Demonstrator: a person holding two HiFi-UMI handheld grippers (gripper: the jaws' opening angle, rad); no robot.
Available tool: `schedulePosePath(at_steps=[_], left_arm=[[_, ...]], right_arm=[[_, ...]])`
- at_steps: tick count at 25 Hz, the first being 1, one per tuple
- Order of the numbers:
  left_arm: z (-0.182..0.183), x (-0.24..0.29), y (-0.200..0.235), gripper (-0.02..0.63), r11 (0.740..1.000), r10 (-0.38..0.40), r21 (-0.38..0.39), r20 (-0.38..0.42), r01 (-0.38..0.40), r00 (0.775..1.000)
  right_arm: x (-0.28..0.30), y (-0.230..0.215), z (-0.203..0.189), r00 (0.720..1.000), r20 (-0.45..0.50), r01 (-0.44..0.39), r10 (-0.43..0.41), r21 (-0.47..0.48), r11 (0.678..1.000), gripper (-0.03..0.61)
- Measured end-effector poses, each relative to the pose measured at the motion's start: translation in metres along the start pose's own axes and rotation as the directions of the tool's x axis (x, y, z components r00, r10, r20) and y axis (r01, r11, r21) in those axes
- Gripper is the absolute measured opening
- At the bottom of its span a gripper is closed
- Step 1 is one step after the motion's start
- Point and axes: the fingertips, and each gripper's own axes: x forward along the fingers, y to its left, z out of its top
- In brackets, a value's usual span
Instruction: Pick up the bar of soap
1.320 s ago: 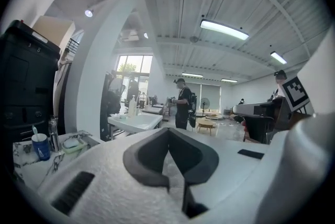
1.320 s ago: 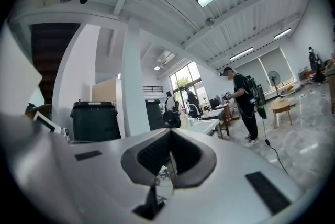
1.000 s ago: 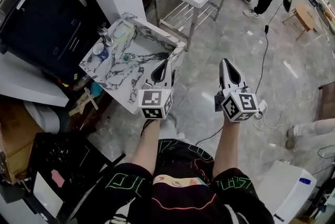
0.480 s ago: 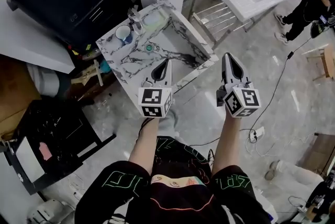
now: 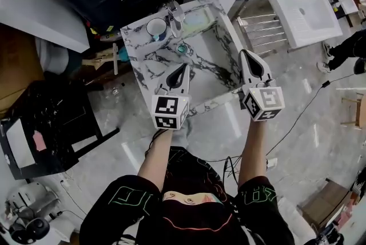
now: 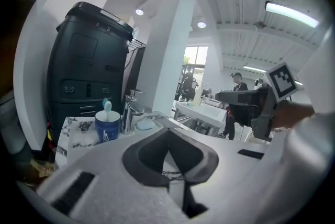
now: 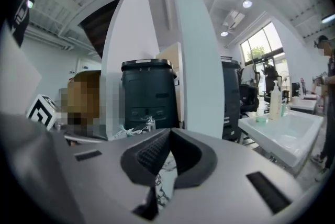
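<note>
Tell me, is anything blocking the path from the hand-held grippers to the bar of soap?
Nothing visible does. The bar of soap lies on the marbled sink's far rim, just right of the faucet. The left hand-held gripper and the right hand-held gripper hover over its near part, only open basin between.

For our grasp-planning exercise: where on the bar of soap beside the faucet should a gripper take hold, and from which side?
Probably from above, jaws closing on its long side edges. The soap lies flat and low on the marble rim, so only its edges offer purchase. The faucet stands close on its left, so keep to its right.
</note>
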Motion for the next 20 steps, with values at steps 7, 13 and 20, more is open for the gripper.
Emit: schedulePosePath(at_steps=[7,13,20], left_arm=[[-0.009,0.023,0.018,0.005,0.998,0.038,-0.054,0.002,-0.038,0.999],[-0.014,0.039,0.025,0.005,0.996,0.044,-0.077,-0.005,-0.044,0.999],[-0.019,0.050,0.031,0.005,0.992,0.061,-0.113,-0.019,-0.063,0.998]], right_arm=[[0.072,0.016,-0.012,0.981,-0.136,-0.164,0.138,-0.204,0.965,0.006],[0.113,0.030,-0.028,0.949,-0.236,-0.276,0.208,-0.306,0.911,0.011],[0.136,0.036,-0.045,0.922,-0.312,-0.346,0.228,-0.406,0.846,0.023]])
